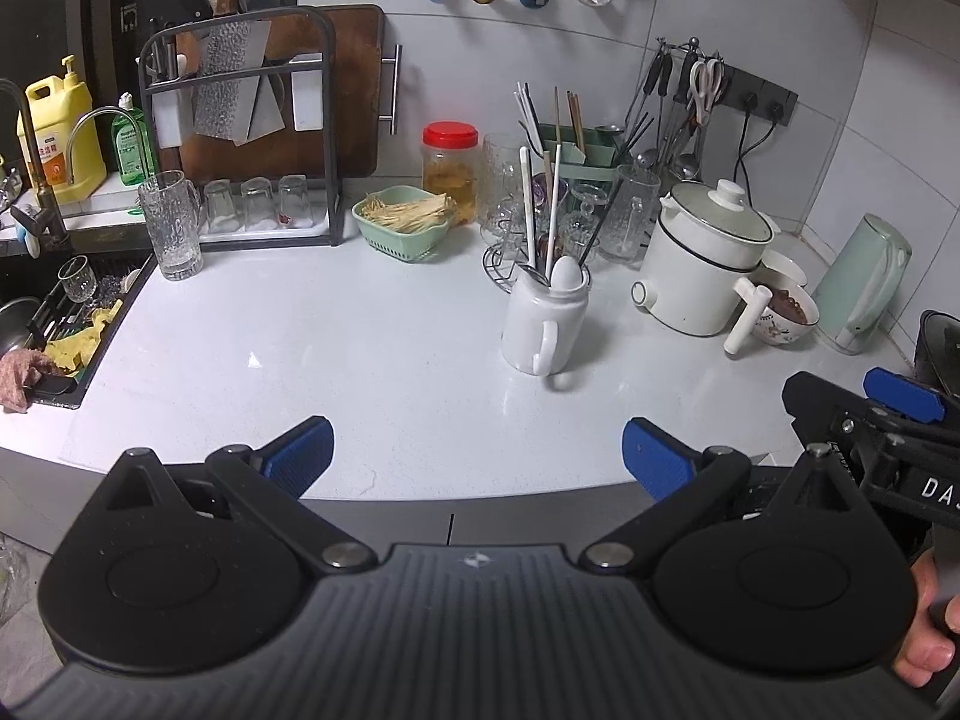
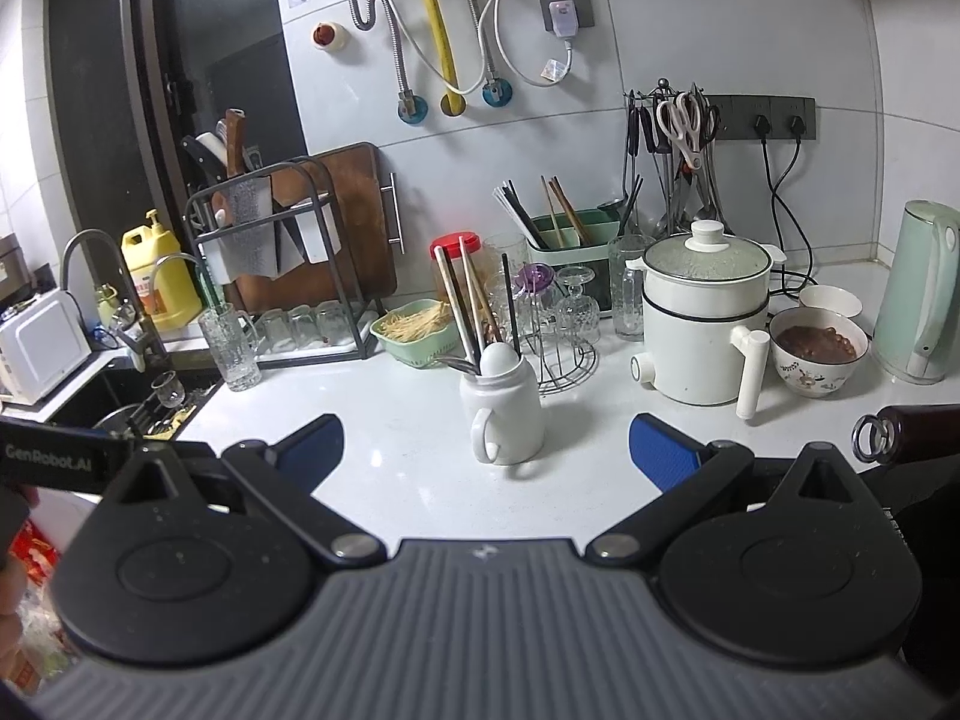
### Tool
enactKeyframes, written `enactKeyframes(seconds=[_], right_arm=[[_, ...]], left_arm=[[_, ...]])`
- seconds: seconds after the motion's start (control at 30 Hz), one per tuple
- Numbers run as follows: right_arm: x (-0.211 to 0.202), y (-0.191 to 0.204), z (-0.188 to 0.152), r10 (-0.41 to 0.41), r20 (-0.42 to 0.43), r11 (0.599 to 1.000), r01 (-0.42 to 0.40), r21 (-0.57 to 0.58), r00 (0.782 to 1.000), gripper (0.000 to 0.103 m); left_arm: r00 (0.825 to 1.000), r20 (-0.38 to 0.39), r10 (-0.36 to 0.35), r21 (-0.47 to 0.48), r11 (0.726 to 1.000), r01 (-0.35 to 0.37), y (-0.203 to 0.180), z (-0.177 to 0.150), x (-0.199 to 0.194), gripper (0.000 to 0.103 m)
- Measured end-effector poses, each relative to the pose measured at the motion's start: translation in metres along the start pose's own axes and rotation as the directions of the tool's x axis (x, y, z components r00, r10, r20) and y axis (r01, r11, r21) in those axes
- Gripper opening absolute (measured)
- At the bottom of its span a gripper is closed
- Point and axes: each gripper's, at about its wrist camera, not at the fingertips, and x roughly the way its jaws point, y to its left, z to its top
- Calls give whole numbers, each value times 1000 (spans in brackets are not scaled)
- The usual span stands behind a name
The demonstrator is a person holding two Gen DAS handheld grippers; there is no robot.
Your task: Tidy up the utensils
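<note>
A white mug [image 1: 543,327] [image 2: 505,414] stands mid-counter, stuffed with chopsticks, a metal spoon and a white spoon [image 1: 566,273] [image 2: 498,358]. Behind it a green utensil caddy [image 1: 579,153] [image 2: 570,249] holds more chopsticks and ladles. My left gripper [image 1: 477,456] hovers open over the counter's front edge, well short of the mug, nothing between its blue pads. My right gripper [image 2: 486,450] is open too, with the mug showing between its fingers but farther away. In the left wrist view the right gripper [image 1: 864,402] sits at the right edge.
A white electric pot [image 1: 705,267] [image 2: 702,324], a bowl of brown food [image 2: 819,348] and a green kettle [image 2: 918,294] crowd the right. A glass rack, green basket [image 1: 402,222], red-lidded jar and knife rack line the back. The sink [image 1: 54,324] lies left.
</note>
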Motion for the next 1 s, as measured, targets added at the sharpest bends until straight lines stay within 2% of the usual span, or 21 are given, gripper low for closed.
enactKeyframes(seconds=[0.3,0.43,0.57,1.0], right_arm=[[3,-2,0,11,2,1000,-11,0,1000,103],[4,-5,-1,3,-3,1000,-3,3,1000,103],[4,-7,-1,-5,-1,1000,5,3,1000,103],[4,-5,-2,-8,10,1000,8,3,1000,103]], left_arm=[[1000,7,3,-7,1000,-3,-3,7,5,103],[1000,7,7,-48,999,-7,2,8,8,103],[1000,17,26,-20,999,-25,-1,10,7,103],[1000,25,9,-18,1000,-8,-2,9,5,103]])
